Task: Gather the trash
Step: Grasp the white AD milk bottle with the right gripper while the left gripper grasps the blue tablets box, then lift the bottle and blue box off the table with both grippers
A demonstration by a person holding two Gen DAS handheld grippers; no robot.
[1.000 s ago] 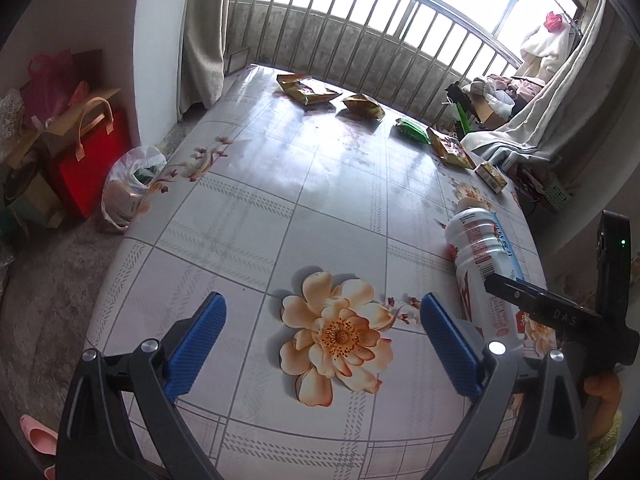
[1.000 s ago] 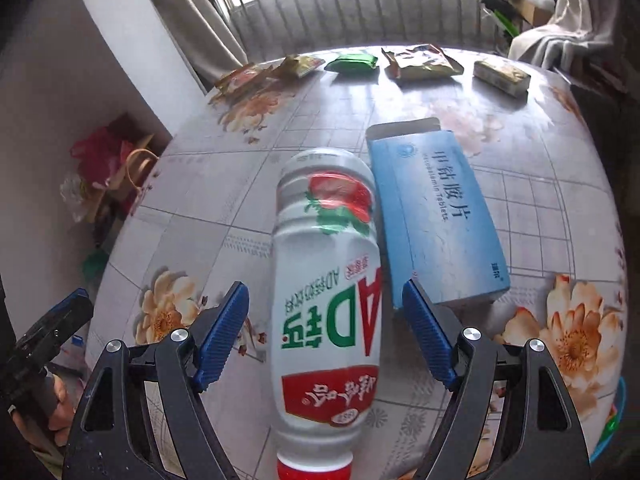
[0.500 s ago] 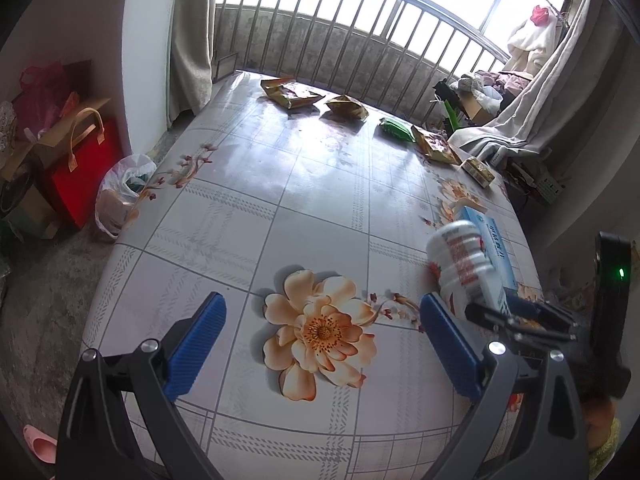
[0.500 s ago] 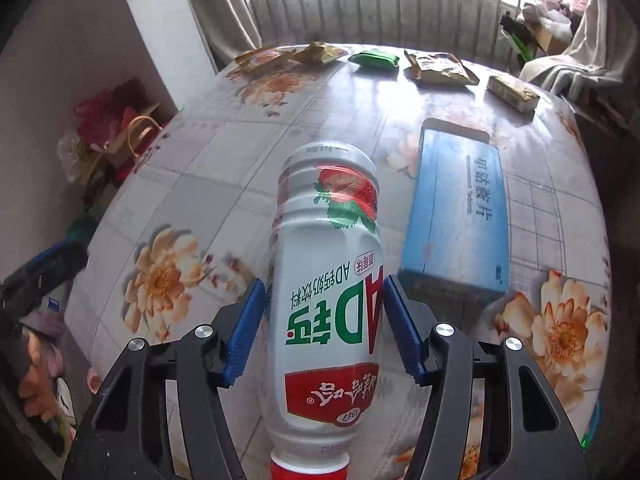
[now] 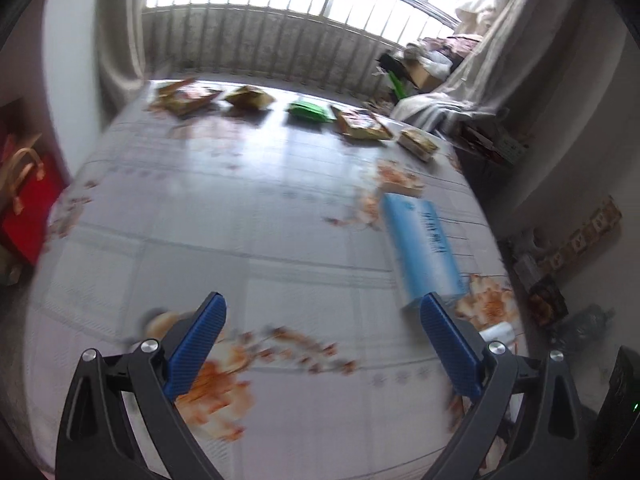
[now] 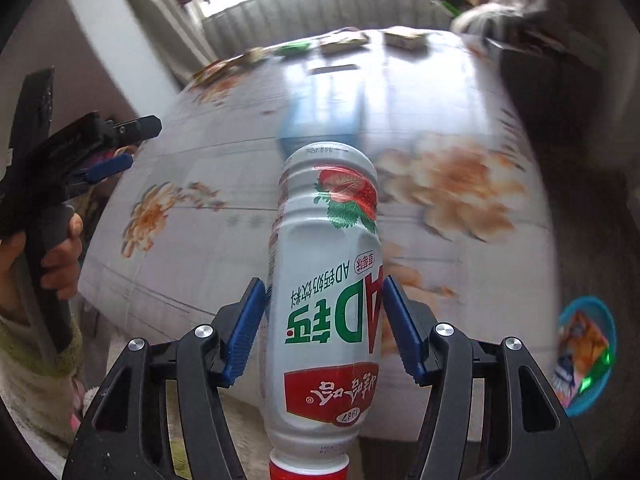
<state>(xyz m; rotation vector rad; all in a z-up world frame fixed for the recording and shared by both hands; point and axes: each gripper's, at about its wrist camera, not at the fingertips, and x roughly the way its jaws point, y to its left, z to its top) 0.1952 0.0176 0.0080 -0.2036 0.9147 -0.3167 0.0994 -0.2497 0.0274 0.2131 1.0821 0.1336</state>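
Bottle (image 6: 326, 280) lifted off table (image 6: 208, 248), clamped in right hand-held gripper (image 6: 324, 330); left hand-held gripper (image 5: 324, 344) apart.

Right gripper (image 6: 324, 332) clamped tight, left gripper (image 5: 324, 344) spread wide, hand-held

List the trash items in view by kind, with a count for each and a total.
Drink bottle, held in the right hand-held gripper: 1
Blue box on the table: 1
Snack packets along the table's far edge: 5
Total: 7
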